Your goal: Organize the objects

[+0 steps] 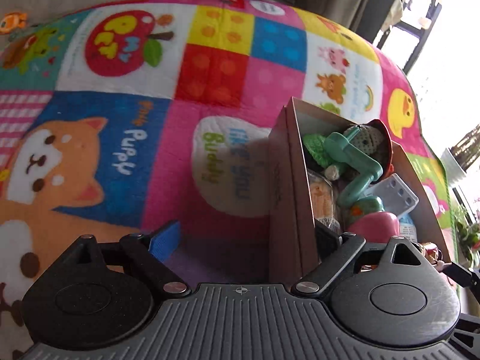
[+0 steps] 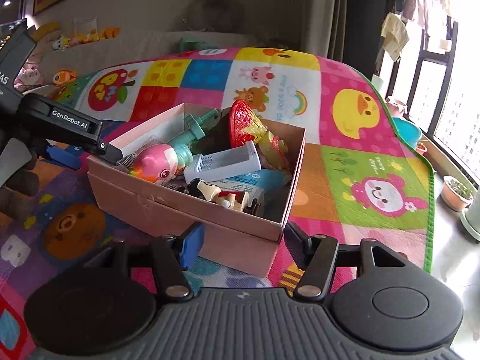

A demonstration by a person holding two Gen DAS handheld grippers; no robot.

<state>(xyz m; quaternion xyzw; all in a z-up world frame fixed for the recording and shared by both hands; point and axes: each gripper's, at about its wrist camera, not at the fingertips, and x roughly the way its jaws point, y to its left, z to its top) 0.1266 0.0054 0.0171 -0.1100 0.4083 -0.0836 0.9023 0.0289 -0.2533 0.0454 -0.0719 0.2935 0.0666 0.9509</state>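
A pink cardboard box point(image 2: 156, 201) full of toys sits on a colourful play mat point(image 2: 345, 114). Inside lie a pink-headed doll point(image 2: 154, 163), a teal toy point(image 2: 192, 132), a red woven slipper point(image 2: 241, 123), a white plastic case point(image 2: 223, 162) and a small figure point(image 2: 231, 199). My right gripper point(image 2: 240, 243) is open, its fingers either side of the box's near corner. My left gripper point(image 1: 249, 240) is open with its jaws straddling the box's left wall point(image 1: 288, 186); its right finger is inside the box. It also shows in the right wrist view point(image 2: 75, 132) at the box's left edge.
The mat point(image 1: 120, 120) covers the floor to the left of the box. A sofa with plush toys point(image 2: 75, 39) stands behind. Plant pots point(image 2: 456, 192) and a window are on the right, beyond the mat's edge.
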